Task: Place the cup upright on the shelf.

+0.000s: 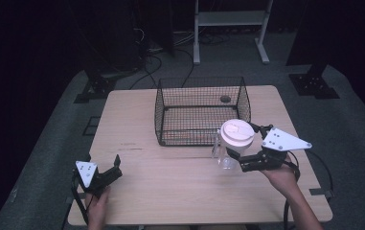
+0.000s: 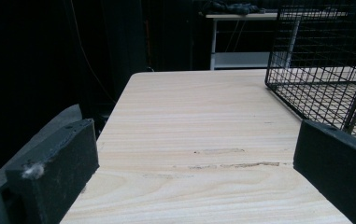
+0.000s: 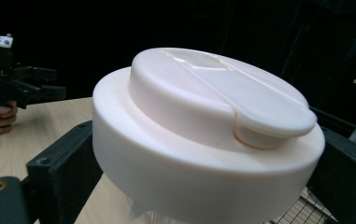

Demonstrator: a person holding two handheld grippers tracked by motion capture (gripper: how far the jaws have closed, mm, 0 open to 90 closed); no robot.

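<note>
Two hand-held grippers are mine here, and the right hand-held gripper (image 1: 239, 143) does the work: its jaws clasp the white lid (image 1: 237, 133) of a clear jar (image 1: 225, 154), one jaw on either side of the lid's rim. I hold it by the lid because that is the widest, firmest part, and a grip from the side leaves the jar hanging upright. The jar is at the near right corner of the wire basket (image 1: 202, 111), just outside its wall; I judge it is meant to go over that wall and inside.

My left hand-held gripper (image 1: 111, 171) waits near the table's (image 1: 170, 182) near left edge, jaws spread apart and gripping nothing, well clear of the jar.

From above I see the glass body and how close it stands to the basket. The right gripper view shows the lid's raised flip cap (image 3: 222, 93) and the jaws pressed against the rim; the left gripper view shows bare wood grain and the basket's mesh (image 2: 320, 60).
</note>
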